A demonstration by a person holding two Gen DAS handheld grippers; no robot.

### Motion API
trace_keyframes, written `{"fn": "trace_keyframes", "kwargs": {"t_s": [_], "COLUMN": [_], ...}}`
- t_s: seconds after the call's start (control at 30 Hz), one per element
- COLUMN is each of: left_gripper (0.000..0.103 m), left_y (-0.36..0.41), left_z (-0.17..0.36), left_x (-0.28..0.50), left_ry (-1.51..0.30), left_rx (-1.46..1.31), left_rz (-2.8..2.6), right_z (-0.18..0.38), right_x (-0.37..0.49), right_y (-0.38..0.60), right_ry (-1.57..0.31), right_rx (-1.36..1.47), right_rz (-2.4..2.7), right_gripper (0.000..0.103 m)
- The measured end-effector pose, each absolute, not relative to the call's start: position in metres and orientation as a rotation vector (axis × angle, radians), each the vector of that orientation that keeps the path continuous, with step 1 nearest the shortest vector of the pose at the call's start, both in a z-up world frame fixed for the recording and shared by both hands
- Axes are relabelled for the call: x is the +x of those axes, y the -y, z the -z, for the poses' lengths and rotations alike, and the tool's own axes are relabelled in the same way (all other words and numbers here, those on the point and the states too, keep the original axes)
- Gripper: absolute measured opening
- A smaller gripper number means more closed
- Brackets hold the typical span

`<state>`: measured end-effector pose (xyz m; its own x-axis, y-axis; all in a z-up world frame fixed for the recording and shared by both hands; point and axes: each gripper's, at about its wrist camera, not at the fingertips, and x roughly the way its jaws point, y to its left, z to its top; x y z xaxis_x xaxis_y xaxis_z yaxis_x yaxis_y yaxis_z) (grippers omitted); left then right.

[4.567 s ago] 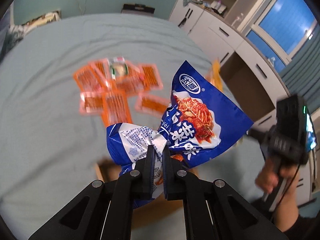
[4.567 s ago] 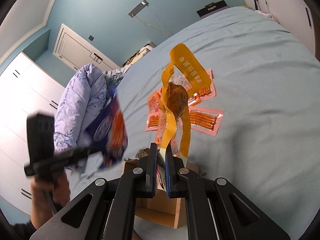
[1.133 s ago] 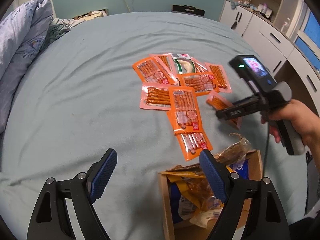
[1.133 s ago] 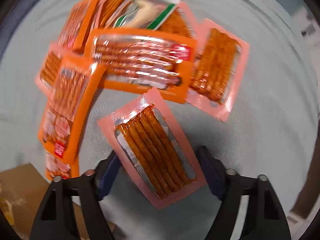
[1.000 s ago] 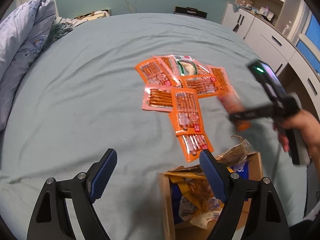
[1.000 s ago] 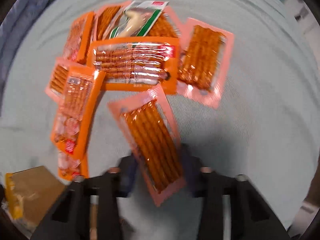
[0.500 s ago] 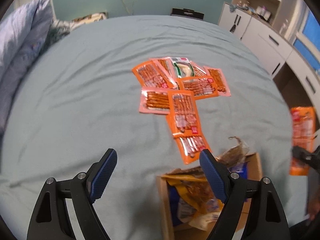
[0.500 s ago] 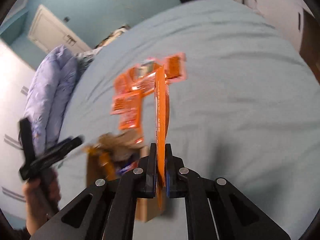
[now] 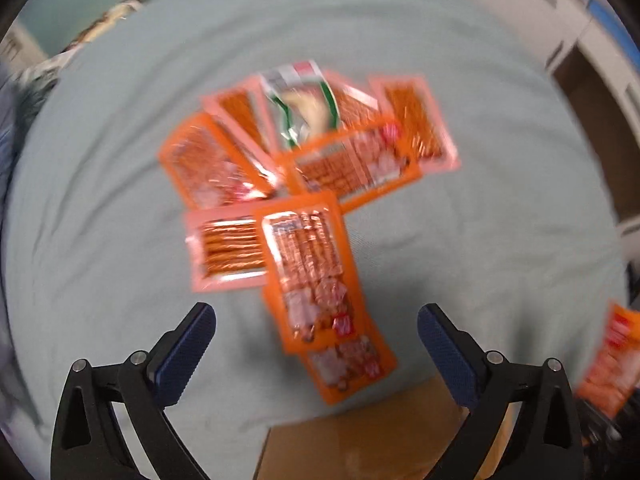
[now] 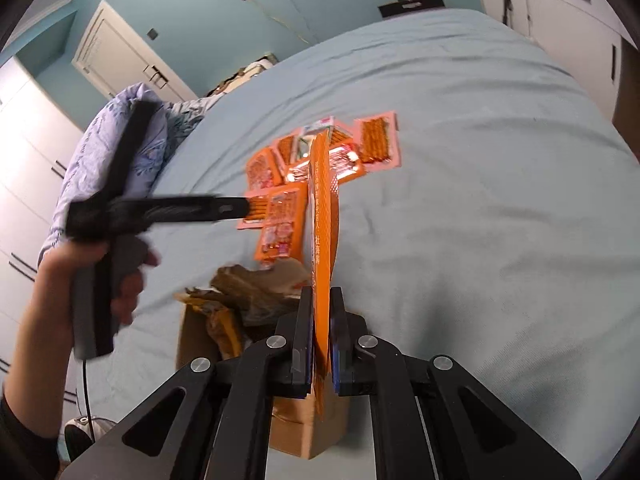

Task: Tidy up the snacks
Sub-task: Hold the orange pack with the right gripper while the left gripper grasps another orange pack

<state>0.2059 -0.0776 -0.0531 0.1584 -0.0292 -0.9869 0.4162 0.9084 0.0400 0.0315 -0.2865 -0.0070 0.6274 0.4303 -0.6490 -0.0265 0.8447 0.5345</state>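
Note:
Several orange snack packets point(image 9: 308, 208) lie in a loose pile on the pale blue bed, also in the right wrist view point(image 10: 296, 184). My left gripper point(image 9: 316, 328) is open and empty, low over the nearest orange packet point(image 9: 316, 268). My right gripper point(image 10: 320, 332) is shut on an orange snack packet point(image 10: 323, 216), held edge-on above the cardboard box point(image 10: 200, 340). That packet shows at the right edge of the left wrist view point(image 9: 612, 364). The box holds crumpled snack bags point(image 10: 256, 288). The box's flap point(image 9: 360, 436) lies just below my left gripper.
A green and white packet point(image 9: 304, 108) lies at the far side of the pile. A bunched blue duvet point(image 10: 132, 136) sits at the bed's left side. White cabinets point(image 9: 568, 20) stand to the right of the bed. The bed sheet point(image 10: 480, 200) spreads wide to the right.
My left gripper has moved forward and down toward the pile, still open. My right gripper, which took an orange packet from the pile a second ago, now holds it over the box.

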Motion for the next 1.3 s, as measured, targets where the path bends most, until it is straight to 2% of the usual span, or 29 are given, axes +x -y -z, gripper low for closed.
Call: {"fn": "trace_keyframes", "kwargs": {"t_s": [0.1,0.13,0.23,0.3,0.37,0.43,0.83,1.13,1.3], "left_gripper": [0.101,0.097,0.073,0.069,0.049,0.038,0.035,0.035,0.039], "left_y": [0.096,0.097,0.095,0.093,0.091,0.085,0.028,0.006,0.009], "left_z": [0.079,0.087,0.109,0.107,0.101,0.089,-0.024,-0.047,-0.027], "left_x": [0.219,0.222,0.225,0.223,0.222,0.221,0.182,0.12,0.079], "left_ry": [-1.431,-1.455,-1.54,-1.528,-1.527,-1.527,-1.388,-1.385,-1.409], "left_rx": [0.437,0.437,0.43,0.423,0.403,0.372,0.135,0.011,-0.035], "left_rz": [0.287,0.279,0.266,0.282,0.293,0.29,0.292,0.353,0.376], "right_z": [0.011,0.01,0.009,0.008,0.007,0.007,-0.005,-0.028,-0.047], "right_x": [0.037,0.035,0.037,0.036,0.03,0.028,0.012,-0.007,-0.023], "right_y": [0.289,0.292,0.294,0.297,0.301,0.301,0.304,0.286,0.276], "right_ry": [-0.861,-0.859,-0.853,-0.852,-0.848,-0.846,-0.814,-0.806,-0.766], "right_rx": [0.524,0.523,0.535,0.54,0.54,0.544,0.553,0.519,0.497], "right_rz": [-0.271,-0.27,-0.277,-0.281,-0.282,-0.282,-0.272,-0.261,-0.28], "right_gripper": [0.004,0.004,0.004,0.004,0.004,0.004,0.004,0.004,0.004]}}
